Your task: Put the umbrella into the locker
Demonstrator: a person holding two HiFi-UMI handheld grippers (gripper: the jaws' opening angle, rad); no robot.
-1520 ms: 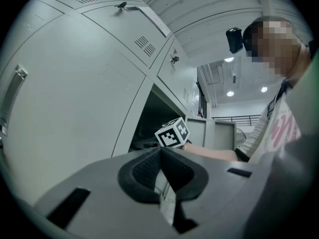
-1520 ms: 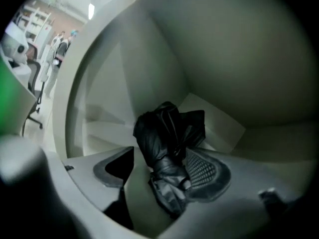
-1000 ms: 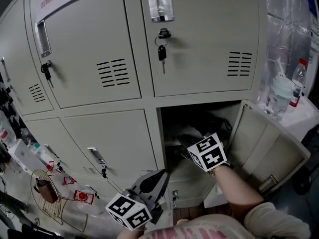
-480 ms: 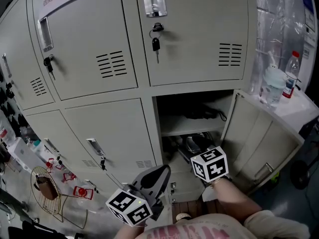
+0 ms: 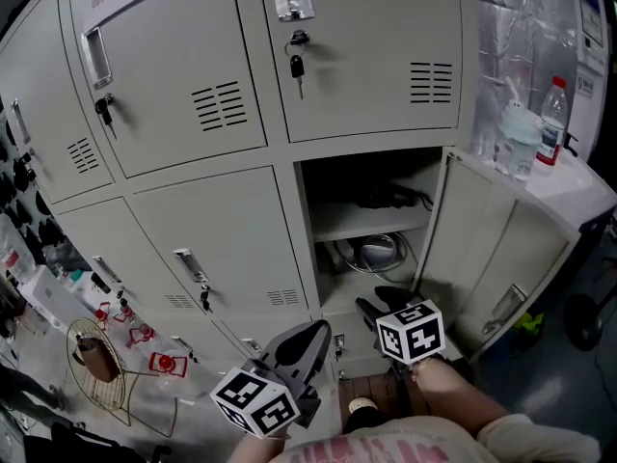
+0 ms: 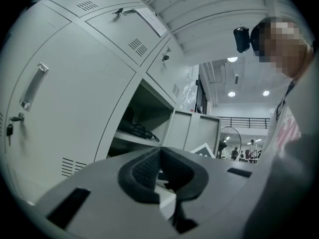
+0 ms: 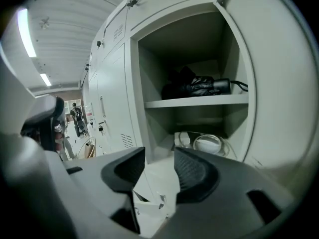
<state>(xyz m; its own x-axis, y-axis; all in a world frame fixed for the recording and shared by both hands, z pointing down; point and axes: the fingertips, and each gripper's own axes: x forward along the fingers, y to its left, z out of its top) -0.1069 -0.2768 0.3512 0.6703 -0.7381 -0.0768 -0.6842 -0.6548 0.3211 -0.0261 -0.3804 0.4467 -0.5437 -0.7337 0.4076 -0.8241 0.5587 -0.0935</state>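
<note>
A black folded umbrella (image 5: 388, 199) lies on the upper shelf of the open locker (image 5: 318, 222), also seen in the right gripper view as the umbrella (image 7: 198, 87) and in the left gripper view as the umbrella (image 6: 137, 130). My right gripper (image 5: 383, 302) hangs below and in front of the compartment, clear of the umbrella. The right gripper (image 7: 159, 158) is open; its jaws have just been closing with nothing between them. My left gripper (image 5: 310, 336) sits low, left of the locker opening. The left gripper (image 6: 159, 152) is shut, its tips touching, and holds nothing.
The locker door (image 5: 492, 249) swings out to the right. A coiled cable (image 5: 376, 252) lies on the lower shelf. Keys (image 5: 296, 66) hang in the shut doors above. A bottle (image 5: 551, 109) stands on a surface at right. A wire basket (image 5: 96, 374) sits on the floor at left.
My right gripper has drawn back out of the locker and dropped lower, its jaws narrower; the umbrella stays on the shelf. The left gripper has shifted only slightly.
</note>
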